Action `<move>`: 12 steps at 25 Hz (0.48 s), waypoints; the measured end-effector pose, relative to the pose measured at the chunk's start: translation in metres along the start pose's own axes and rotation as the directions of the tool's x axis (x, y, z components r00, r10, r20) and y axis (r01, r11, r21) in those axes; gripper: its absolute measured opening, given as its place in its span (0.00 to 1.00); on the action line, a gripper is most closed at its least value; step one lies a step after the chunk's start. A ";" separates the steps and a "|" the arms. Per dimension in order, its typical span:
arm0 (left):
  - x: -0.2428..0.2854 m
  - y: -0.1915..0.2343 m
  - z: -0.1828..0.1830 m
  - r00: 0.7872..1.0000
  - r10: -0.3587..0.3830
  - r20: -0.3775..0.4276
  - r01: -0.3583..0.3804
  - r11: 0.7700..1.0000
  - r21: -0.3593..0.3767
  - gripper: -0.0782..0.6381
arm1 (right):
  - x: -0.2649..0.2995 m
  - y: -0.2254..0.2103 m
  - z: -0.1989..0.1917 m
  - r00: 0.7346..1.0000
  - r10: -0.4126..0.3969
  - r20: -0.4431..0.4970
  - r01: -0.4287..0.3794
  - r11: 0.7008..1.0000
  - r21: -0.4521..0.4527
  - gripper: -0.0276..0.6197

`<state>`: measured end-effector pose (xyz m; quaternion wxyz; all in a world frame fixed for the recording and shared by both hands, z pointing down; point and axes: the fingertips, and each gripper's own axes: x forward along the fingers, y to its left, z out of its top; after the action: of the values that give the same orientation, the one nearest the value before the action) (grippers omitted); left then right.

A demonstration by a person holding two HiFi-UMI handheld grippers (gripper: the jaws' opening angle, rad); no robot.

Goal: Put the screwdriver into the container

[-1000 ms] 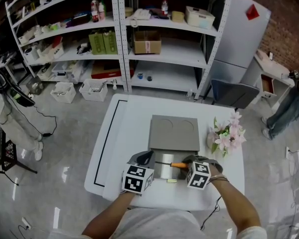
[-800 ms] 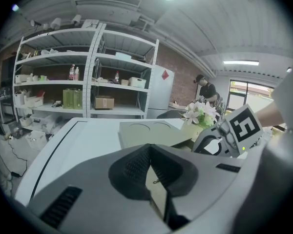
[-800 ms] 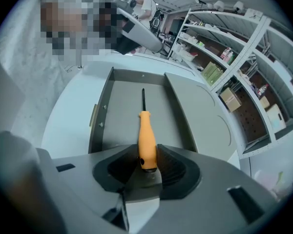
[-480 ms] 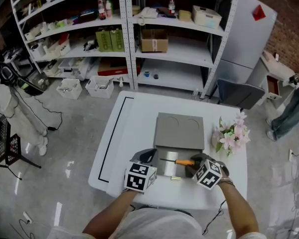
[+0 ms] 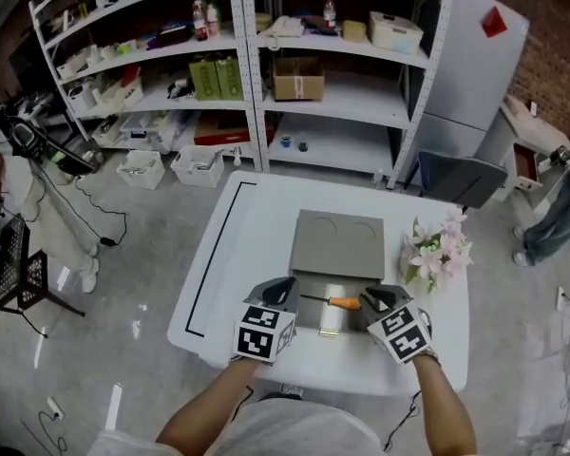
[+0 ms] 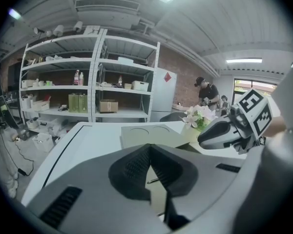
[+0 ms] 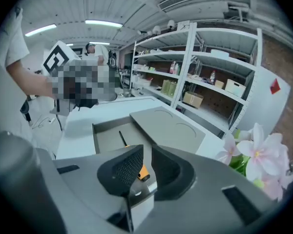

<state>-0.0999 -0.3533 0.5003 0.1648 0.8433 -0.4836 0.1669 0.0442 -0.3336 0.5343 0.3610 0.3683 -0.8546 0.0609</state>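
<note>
The screwdriver (image 5: pixel 331 302), orange-handled with a thin dark shaft, lies across the open grey container (image 5: pixel 304 323), its handle to the right. In the right gripper view, shaft (image 7: pixel 122 138) and handle sit on the container floor beyond my jaws. My right gripper (image 5: pixel 373 299) is just right of the handle. Its jaws (image 7: pixel 146 162) are closing with a narrow gap and nothing between the pads. My left gripper (image 5: pixel 277 294) hovers at the container's left side, shut and empty (image 6: pixel 150 152), with the shaft tip (image 6: pixel 153 181) showing under it.
The container's lid (image 5: pixel 337 245) lies flat behind it, with two round recesses. A pink flower bunch (image 5: pixel 435 250) stands at the table's right. A small brass-coloured piece (image 5: pixel 330 332) sits at the container's front rim. White shelves stand beyond the table; a person stands far off.
The right gripper's tips have come away from the orange handle, which now lies alone in the container. The left gripper has hardly moved. The head camera has shifted a little.
</note>
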 end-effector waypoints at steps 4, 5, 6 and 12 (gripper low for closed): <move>-0.006 -0.010 0.002 1.000 0.019 0.012 -0.019 1.000 0.005 0.12 | -0.020 -0.003 0.013 0.996 -0.021 0.089 0.015 0.998 0.057 0.12; -0.008 -0.013 0.002 1.000 0.024 0.015 -0.024 1.000 0.005 0.12 | -0.026 -0.002 0.015 0.994 -0.025 0.106 0.018 0.998 0.067 0.12; -0.010 -0.016 0.002 0.999 0.028 0.018 -0.028 1.000 0.003 0.12 | -0.032 0.000 0.017 0.992 -0.032 0.121 0.023 0.997 0.074 0.12; -0.027 -0.036 0.008 0.998 0.048 0.042 -0.048 0.999 0.004 0.12 | -0.066 0.007 0.030 0.973 -0.074 0.219 0.043 0.989 0.141 0.10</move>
<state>-0.0807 -0.3189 0.4775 0.1485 0.8352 -0.5066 0.1541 0.0528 -0.3011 0.4697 0.2382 0.4217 -0.8724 0.0663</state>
